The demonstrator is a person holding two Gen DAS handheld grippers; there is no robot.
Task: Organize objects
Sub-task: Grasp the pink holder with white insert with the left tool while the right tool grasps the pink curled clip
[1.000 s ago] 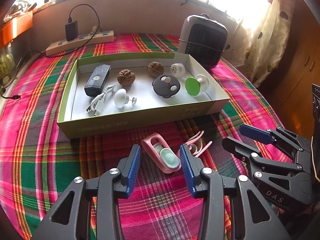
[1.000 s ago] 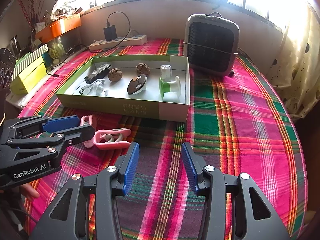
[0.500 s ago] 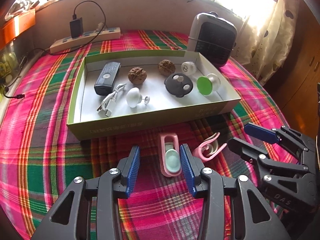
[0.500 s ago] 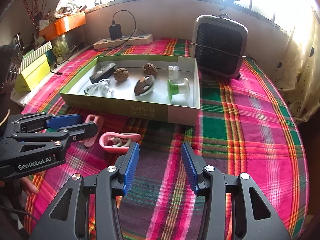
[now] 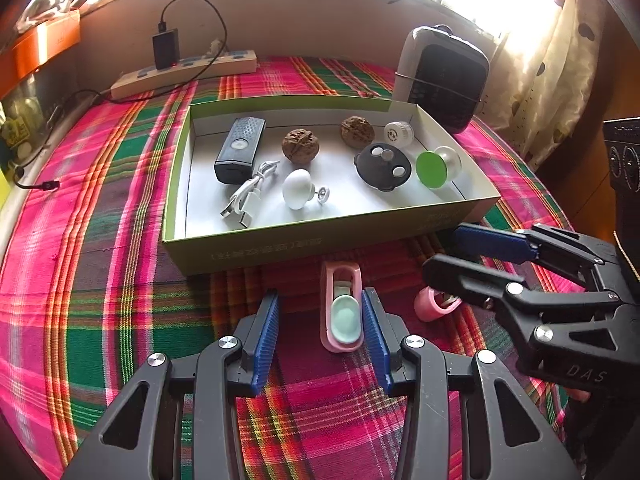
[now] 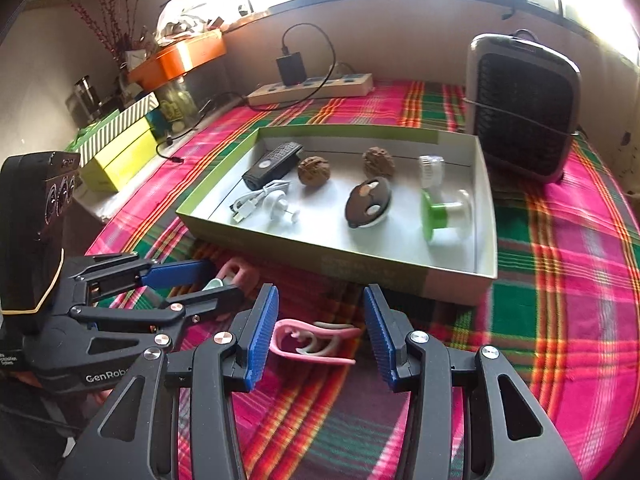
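A green open box (image 5: 256,252) (image 6: 400,268) lies on the plaid cloth and holds several small items. A pink clip with a pale green pad (image 5: 342,312) lies in front of the box, between the fingers of my open left gripper (image 5: 320,322), close to the right finger. A second pink clip (image 6: 312,342) lies between the fingers of my open right gripper (image 6: 320,330); in the left wrist view it (image 5: 432,304) is partly hidden by the right gripper (image 5: 476,256). The left gripper (image 6: 200,280) shows in the right wrist view.
In the box are a black remote (image 5: 240,148), a white cable (image 5: 248,196), two walnuts (image 5: 300,146), a white knob (image 5: 298,188), a black round lid (image 5: 384,166) and a green-faced knob (image 5: 434,168). A heater (image 5: 440,76) and a power strip (image 5: 184,74) stand behind.
Both grippers have moved forward and lower. The pale-green-pad clip now lies between the left fingers and the other pink clip between the right fingers. Both stay open.
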